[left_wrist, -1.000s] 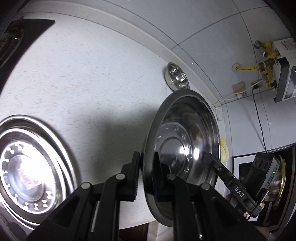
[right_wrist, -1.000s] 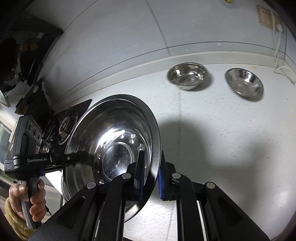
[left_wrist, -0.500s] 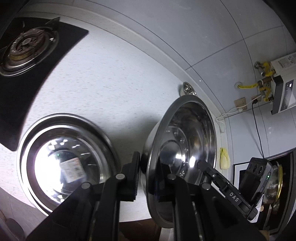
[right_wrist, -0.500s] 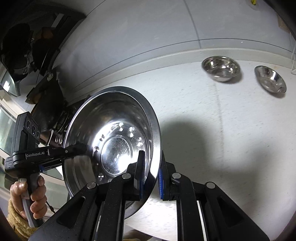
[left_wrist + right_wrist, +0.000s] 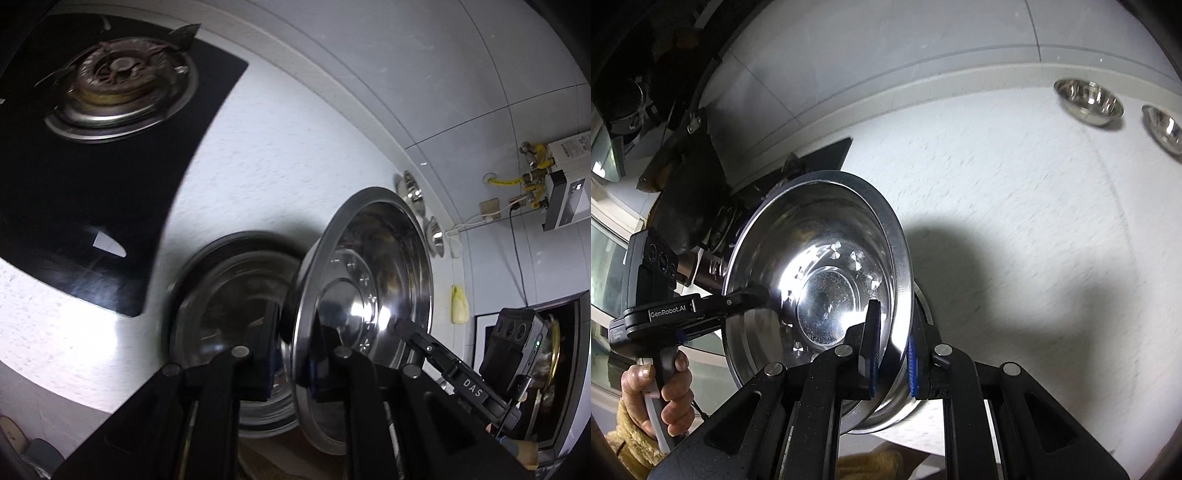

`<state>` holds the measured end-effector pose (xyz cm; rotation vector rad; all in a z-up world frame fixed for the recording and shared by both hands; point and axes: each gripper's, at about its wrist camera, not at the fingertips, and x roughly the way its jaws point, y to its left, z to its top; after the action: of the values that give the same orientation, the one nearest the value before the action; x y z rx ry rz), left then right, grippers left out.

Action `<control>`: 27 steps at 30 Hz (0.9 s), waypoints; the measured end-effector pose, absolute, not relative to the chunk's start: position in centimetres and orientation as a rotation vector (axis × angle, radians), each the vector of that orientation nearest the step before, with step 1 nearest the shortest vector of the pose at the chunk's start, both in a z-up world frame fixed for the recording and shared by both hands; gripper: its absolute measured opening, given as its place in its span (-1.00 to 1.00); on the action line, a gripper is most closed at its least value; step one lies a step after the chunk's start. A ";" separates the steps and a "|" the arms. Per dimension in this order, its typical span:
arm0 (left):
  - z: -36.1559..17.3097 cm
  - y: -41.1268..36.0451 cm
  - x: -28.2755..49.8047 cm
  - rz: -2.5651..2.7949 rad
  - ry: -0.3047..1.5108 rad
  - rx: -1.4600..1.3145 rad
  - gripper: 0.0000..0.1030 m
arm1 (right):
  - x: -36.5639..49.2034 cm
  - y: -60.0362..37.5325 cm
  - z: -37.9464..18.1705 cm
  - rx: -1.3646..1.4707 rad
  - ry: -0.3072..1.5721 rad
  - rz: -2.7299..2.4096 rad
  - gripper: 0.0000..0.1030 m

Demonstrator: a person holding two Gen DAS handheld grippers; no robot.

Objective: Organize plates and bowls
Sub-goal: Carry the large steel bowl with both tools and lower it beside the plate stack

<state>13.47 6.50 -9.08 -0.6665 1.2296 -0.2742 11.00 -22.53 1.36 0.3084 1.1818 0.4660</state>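
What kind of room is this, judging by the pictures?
Most likely a home kitchen: a gas burner set in a black hob, a speckled white countertop, and steel bowls by the tiled wall.

"GenRobot.AI" on left claw (image 5: 746, 295); "DAS" on right claw (image 5: 406, 328)

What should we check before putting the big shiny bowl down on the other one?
1. Left gripper pinching the held bowl's rim: ok, a pad on each side.
2. Right gripper pinching the opposite rim: ok.
3. Held bowl level: not ok, it hangs tilted between the grippers.
4. Second big bowl waiting on the counter just beside the held one: ok, open side up.
5. Held bowl centred over it: cannot tell, the picture is blurred.
6. Small bowls out of the way: ok, far off by the wall.
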 end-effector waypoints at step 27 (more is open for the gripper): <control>-15.0 7.9 13.0 -0.362 1.315 -0.559 -0.77 | 9.3 -19.2 -3.1 0.308 1.289 0.273 -0.78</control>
<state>12.98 7.88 -15.03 -0.5587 1.3151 -0.3619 9.27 -19.18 -3.06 0.3079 1.2889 0.2726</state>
